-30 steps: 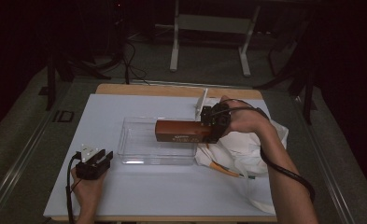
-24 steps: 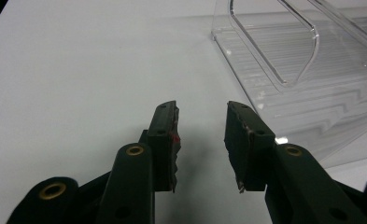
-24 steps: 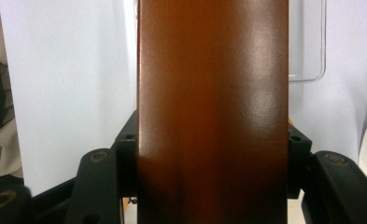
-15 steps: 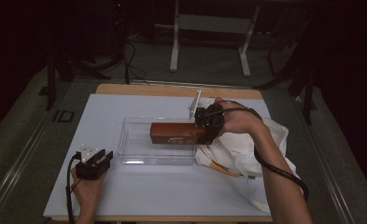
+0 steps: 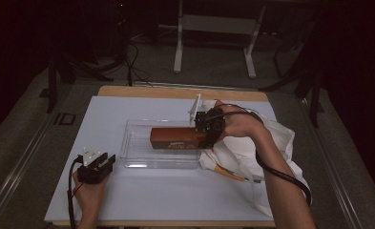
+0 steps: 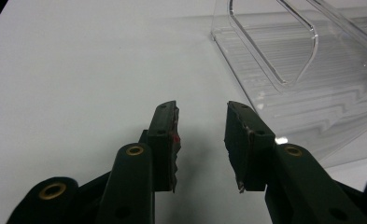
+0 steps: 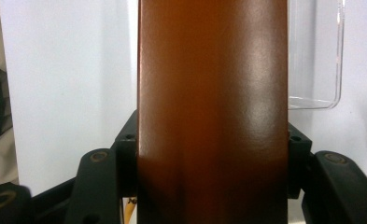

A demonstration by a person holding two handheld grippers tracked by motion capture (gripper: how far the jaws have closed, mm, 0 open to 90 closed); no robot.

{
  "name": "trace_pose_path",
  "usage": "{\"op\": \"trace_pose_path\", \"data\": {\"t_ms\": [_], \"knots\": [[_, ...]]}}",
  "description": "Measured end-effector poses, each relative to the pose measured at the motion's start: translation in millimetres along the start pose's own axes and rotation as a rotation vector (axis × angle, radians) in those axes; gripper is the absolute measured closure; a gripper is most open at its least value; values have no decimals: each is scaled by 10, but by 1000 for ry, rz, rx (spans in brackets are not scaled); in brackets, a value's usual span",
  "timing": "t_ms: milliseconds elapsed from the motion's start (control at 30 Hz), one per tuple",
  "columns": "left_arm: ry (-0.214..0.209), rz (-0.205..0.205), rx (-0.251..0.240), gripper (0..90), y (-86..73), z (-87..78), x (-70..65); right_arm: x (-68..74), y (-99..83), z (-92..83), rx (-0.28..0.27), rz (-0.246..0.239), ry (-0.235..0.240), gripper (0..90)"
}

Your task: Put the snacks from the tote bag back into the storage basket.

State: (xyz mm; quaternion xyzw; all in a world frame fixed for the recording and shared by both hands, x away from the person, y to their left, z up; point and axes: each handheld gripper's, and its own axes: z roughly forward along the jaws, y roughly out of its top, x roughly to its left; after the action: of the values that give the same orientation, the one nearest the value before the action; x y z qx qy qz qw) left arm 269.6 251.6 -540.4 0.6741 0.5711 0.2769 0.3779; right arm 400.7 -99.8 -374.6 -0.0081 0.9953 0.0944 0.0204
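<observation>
A long brown box (image 5: 175, 138) is held level over the clear plastic tray (image 5: 132, 145) in the middle of the white table. My right gripper (image 5: 206, 128) is shut on the box's right end. In the right gripper view the brown box (image 7: 214, 107) runs up between both black jaws of the right gripper (image 7: 213, 154), with a corner of the tray (image 7: 316, 70) behind it. My left gripper (image 5: 98, 164) rests on the table to the tray's left. Seen from its own camera, the left gripper (image 6: 201, 109) is open with nothing between its jaws, and the tray (image 6: 312, 70) lies ahead to its right.
A crumpled white cloth bag (image 5: 271, 148) lies to the right of the tray under the right forearm. An orange object (image 5: 228, 172) pokes out of its near edge. The white sheet (image 5: 151, 200) covers the table, with bare wood (image 5: 142, 91) along the far edge.
The right gripper has carried the brown box slightly to the left, further over the tray. The left gripper has stayed where it was.
</observation>
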Motion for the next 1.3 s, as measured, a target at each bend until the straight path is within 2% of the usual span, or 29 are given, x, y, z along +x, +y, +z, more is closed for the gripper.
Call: {"op": "trace_pose_path", "data": {"t_ms": [767, 1300], "knots": [[0, -1, 0, 646, 0, 0, 1, -5, 101, 112, 6, -8, 26, 431], [-1, -1, -1, 646, 0, -1, 2, 24, 221, 291, 27, -32, 53, 430]]}}
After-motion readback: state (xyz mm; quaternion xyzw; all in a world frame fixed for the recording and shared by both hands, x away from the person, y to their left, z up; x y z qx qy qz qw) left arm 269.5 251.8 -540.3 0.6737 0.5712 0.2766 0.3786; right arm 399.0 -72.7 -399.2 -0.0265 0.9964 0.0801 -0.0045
